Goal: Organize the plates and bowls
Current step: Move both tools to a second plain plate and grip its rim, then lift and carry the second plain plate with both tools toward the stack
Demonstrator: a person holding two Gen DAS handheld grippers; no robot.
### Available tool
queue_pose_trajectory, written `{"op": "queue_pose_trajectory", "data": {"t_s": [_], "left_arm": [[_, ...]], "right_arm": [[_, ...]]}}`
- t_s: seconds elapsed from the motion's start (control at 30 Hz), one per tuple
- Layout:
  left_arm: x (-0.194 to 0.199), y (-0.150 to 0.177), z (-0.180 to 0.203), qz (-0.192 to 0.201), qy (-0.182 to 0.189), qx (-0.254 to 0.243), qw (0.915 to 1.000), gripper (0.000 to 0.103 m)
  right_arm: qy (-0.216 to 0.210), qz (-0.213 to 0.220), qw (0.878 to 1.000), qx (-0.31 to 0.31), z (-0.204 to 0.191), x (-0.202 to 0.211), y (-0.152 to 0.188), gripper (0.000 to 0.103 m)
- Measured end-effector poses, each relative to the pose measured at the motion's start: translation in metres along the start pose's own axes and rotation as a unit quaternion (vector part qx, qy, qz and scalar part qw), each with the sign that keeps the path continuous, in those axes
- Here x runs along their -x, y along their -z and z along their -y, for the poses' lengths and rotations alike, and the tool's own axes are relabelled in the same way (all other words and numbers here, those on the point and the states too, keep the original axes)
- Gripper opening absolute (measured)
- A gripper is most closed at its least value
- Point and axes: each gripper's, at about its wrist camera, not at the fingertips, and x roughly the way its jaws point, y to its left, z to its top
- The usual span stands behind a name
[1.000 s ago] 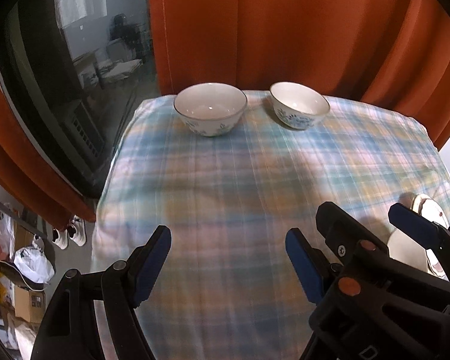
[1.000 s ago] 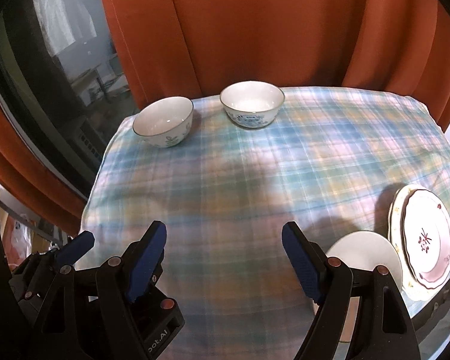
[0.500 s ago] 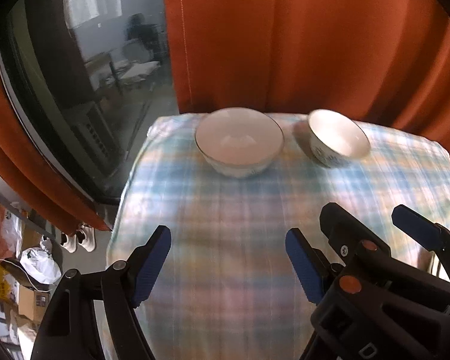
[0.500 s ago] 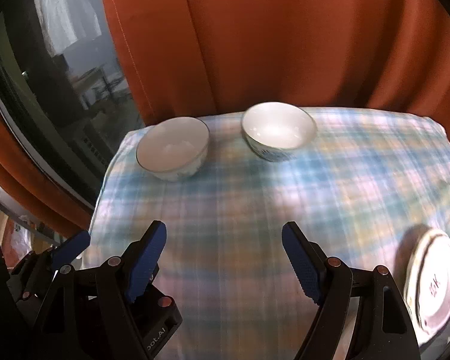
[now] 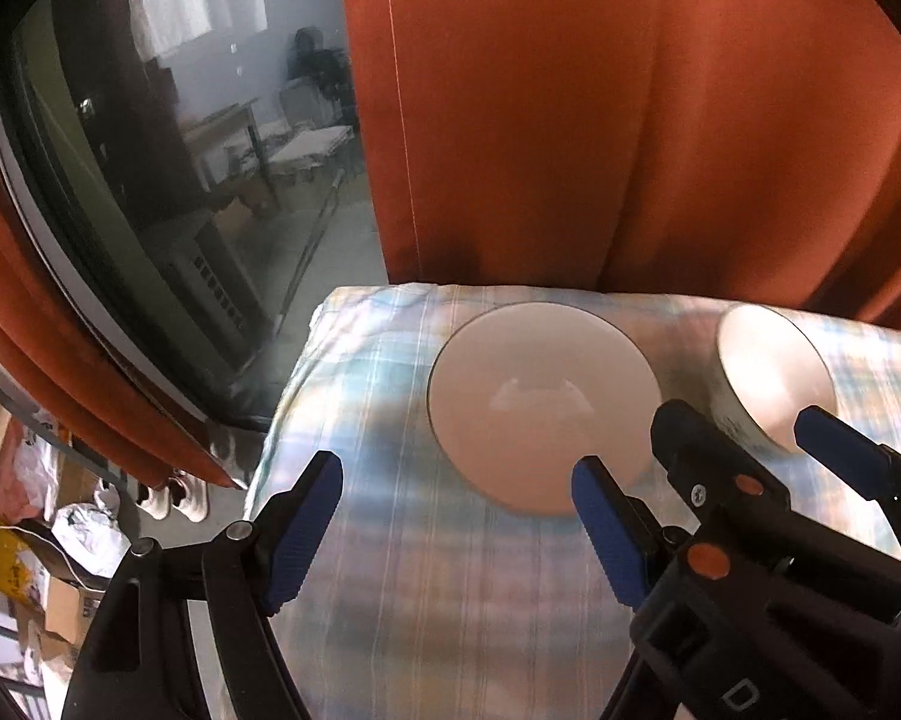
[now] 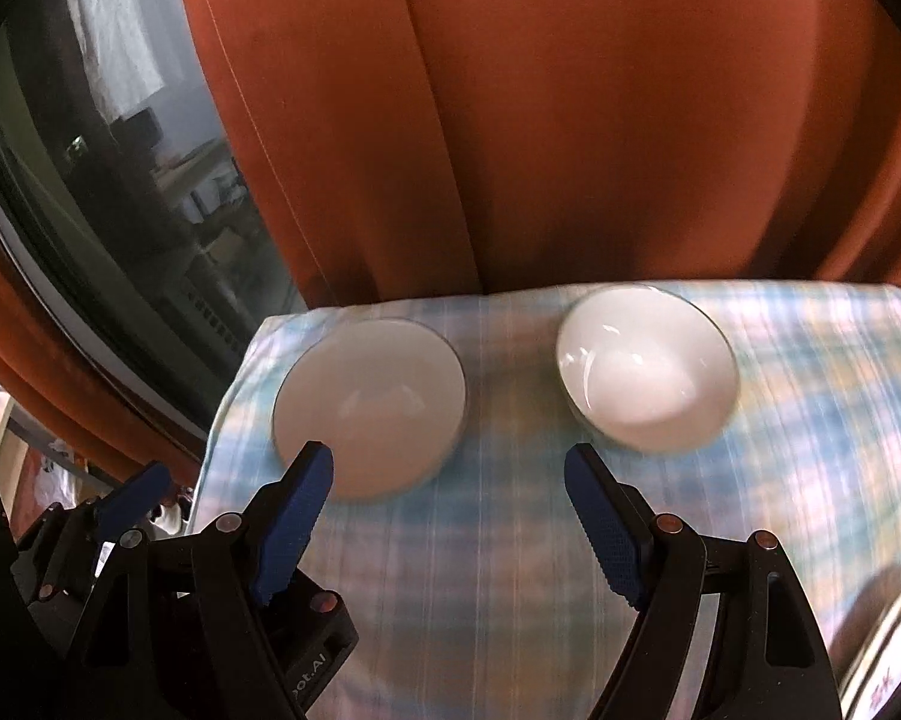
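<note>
Two white bowls stand side by side at the far edge of the plaid tablecloth (image 6: 510, 570). The left bowl (image 5: 540, 402) (image 6: 369, 405) lies just ahead of my open left gripper (image 5: 456, 516), toward its right finger. The right bowl (image 5: 774, 378) (image 6: 645, 366) lies ahead of my open right gripper (image 6: 447, 516), toward its right finger. Both grippers are empty and hover above the cloth. The right gripper (image 5: 744, 450) also shows in the left wrist view. A patterned plate's rim (image 6: 888, 654) peeks in at the lower right.
An orange curtain (image 6: 570, 120) hangs directly behind the table. A dark glass window (image 5: 180, 180) is at the left. The table's left edge drops to a floor with shoes and bags (image 5: 60, 510).
Both grippers have moved forward across the table toward the two bowls, which now look much larger and closer. The plates have slid almost out of the right wrist view.
</note>
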Motion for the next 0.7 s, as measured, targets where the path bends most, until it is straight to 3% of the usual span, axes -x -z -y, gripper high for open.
{"op": "queue_pose_trajectory", "data": {"t_s": [0.2,0.43,0.57,0.7], "left_arm": [[-0.037,-0.022,0.0,0.015,-0.023,-0.014,0.9995,0.08],[-0.069,-0.029,0.004,-0.001,-0.016,-0.006,0.9999,0.076],[-0.081,-0.028,0.005,-0.003,-0.017,-0.004,0.9998,0.075],[-0.088,-0.027,0.006,-0.01,-0.009,-0.003,0.9999,0.059]], "right_arm": [[-0.003,-0.001,1.0,-0.007,-0.003,-0.046,-0.025,0.082],[0.013,-0.005,1.0,-0.016,0.001,-0.086,-0.034,0.082],[0.01,-0.009,1.0,-0.011,0.003,-0.099,-0.033,0.071],[-0.005,-0.017,1.0,-0.015,0.005,-0.111,-0.03,0.056]]}}
